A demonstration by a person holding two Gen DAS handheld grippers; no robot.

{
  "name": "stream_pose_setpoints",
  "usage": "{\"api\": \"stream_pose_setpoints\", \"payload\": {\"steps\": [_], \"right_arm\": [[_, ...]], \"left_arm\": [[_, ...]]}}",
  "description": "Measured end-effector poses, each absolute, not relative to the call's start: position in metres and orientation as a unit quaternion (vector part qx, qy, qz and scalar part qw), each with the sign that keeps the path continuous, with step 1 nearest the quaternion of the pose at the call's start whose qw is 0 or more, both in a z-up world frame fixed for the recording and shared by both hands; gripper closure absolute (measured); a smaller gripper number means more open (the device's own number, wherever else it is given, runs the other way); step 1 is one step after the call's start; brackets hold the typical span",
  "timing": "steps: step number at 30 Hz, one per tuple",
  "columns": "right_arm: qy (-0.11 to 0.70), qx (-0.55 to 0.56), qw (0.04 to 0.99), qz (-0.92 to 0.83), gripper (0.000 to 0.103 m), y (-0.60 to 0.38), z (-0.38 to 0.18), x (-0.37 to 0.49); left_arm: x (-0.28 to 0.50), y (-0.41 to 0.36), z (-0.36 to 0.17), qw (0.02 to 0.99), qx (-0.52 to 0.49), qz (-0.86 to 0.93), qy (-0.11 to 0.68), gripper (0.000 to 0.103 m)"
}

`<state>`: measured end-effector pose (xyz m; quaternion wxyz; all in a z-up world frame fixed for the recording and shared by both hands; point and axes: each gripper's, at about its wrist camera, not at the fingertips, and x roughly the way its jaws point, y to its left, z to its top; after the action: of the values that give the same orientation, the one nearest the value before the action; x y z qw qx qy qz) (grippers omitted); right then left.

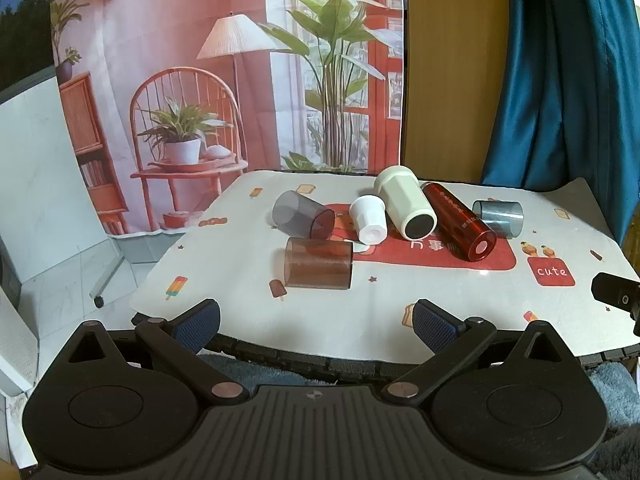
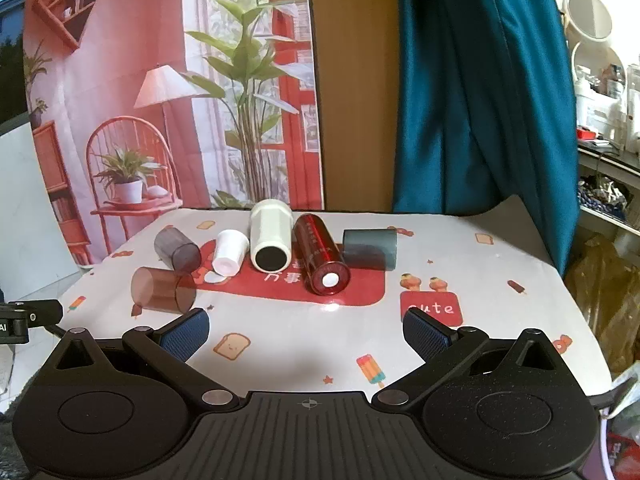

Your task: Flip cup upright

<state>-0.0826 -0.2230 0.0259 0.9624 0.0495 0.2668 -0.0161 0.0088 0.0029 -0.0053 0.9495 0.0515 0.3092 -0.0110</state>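
Note:
Several cups lie on their sides on the table: a brown translucent cup point(image 1: 319, 263) point(image 2: 162, 290) nearest the front left, a grey translucent cup point(image 1: 303, 215) point(image 2: 177, 249), a small white cup point(image 1: 368, 219) point(image 2: 229, 252), a large cream cup point(image 1: 405, 202) point(image 2: 271, 235), a red metallic cup point(image 1: 460, 221) point(image 2: 321, 259) and a blue-grey cup point(image 1: 498, 217) point(image 2: 370, 249). My left gripper point(image 1: 316, 322) is open and empty near the table's front edge. My right gripper point(image 2: 306, 330) is open and empty over the front of the table.
The table carries a white patterned cloth point(image 1: 400, 296) point(image 2: 480, 280) with a red patch. A printed backdrop point(image 1: 224, 60) and a blue curtain point(image 2: 480, 80) hang behind. A cluttered shelf point(image 2: 604, 120) stands at the right. The other gripper's tip point(image 1: 616, 294) point(image 2: 30, 314) shows at each frame's edge.

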Motion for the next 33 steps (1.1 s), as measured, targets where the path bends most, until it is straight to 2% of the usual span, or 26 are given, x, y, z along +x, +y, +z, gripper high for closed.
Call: {"api": "stream_pose_setpoints", "payload": {"steps": [33], "right_arm": [[0.273, 0.056, 0.96, -0.018, 0.0, -0.2269, 0.0215, -0.0807]], "left_arm": [[0.0136, 0.0045, -0.0082, 0.947, 0.049, -0.01, 0.318, 0.0]]}}
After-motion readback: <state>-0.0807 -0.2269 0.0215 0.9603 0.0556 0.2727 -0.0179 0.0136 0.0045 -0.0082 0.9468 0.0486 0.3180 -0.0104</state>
